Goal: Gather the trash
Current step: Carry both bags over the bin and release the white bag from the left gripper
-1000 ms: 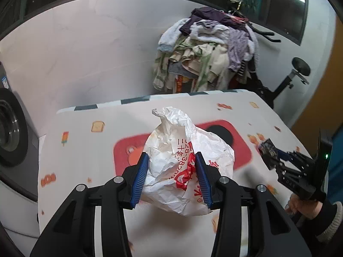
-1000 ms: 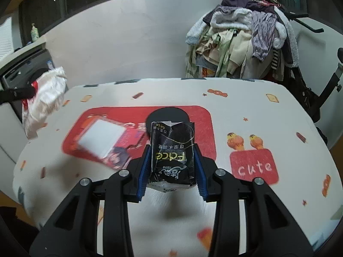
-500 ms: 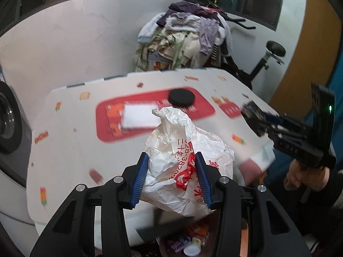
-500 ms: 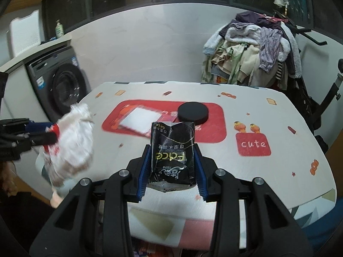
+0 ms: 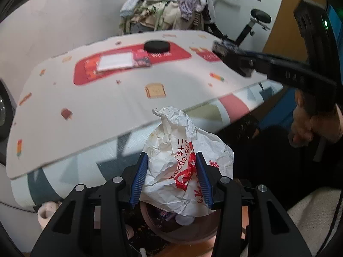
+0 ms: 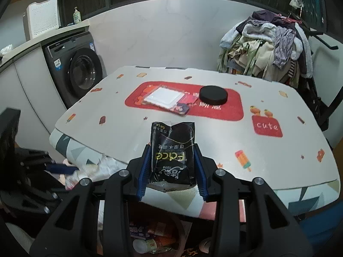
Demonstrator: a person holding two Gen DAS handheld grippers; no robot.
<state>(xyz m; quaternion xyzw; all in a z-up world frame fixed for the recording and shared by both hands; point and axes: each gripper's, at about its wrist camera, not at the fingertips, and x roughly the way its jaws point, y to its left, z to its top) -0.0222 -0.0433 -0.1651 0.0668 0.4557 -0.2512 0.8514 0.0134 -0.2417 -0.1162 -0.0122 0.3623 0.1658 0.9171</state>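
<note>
My left gripper (image 5: 171, 162) is shut on a crumpled white paper bag (image 5: 171, 132) with red print. It hangs off the table's near edge, right above a round brown trash bin (image 5: 178, 233) with rubbish in it. My right gripper (image 6: 171, 150) is shut on a black tissue packet (image 6: 172, 137), held over the near edge of the table (image 6: 214, 132). The bin (image 6: 154, 235) shows below it, under the table edge. In the right wrist view, the left gripper's blue finger (image 6: 60, 168) and the bag (image 6: 103, 167) sit low at the left. The right gripper (image 5: 225, 49) crosses the upper right of the left wrist view.
On the table's red mat lie a black round disc (image 6: 212, 94) and a white card pack (image 6: 164, 96). A washing machine (image 6: 79, 72) stands left of the table. A pile of clothes (image 6: 268, 47) and an exercise bike (image 5: 255, 21) stand behind it. A hand (image 5: 304, 128) holds the right gripper.
The left gripper has drawn back off the table and sunk with the bag, ending above the bin. The right gripper has pulled back toward the near table edge with the packet.
</note>
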